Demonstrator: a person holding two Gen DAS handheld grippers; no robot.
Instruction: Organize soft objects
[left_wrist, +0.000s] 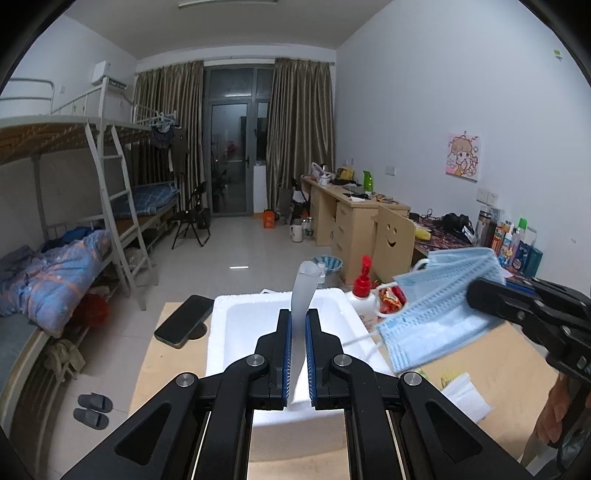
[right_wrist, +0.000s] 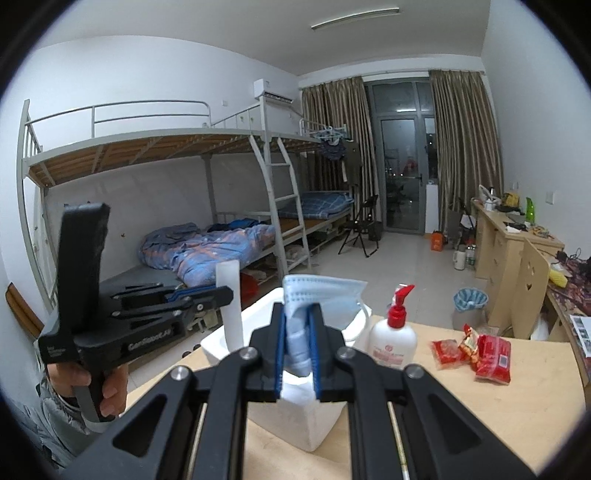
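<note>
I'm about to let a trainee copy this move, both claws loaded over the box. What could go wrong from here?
1. The right claw pinches the blue masks only at one end; the stack fans out, so one might slip free.
2. A loose ear loop dangles near the white foam box's rim and could snag.
3. The left claw holds the white tube near its tail, so it may tip or slide. The pump bottle stands close to both.

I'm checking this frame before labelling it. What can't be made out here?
- White foam box floor: left wrist view, left gripper and its white tube cover it.
- Pump bottle label: right wrist view, too small.
- Face masks count: right gripper bunches them.
</note>
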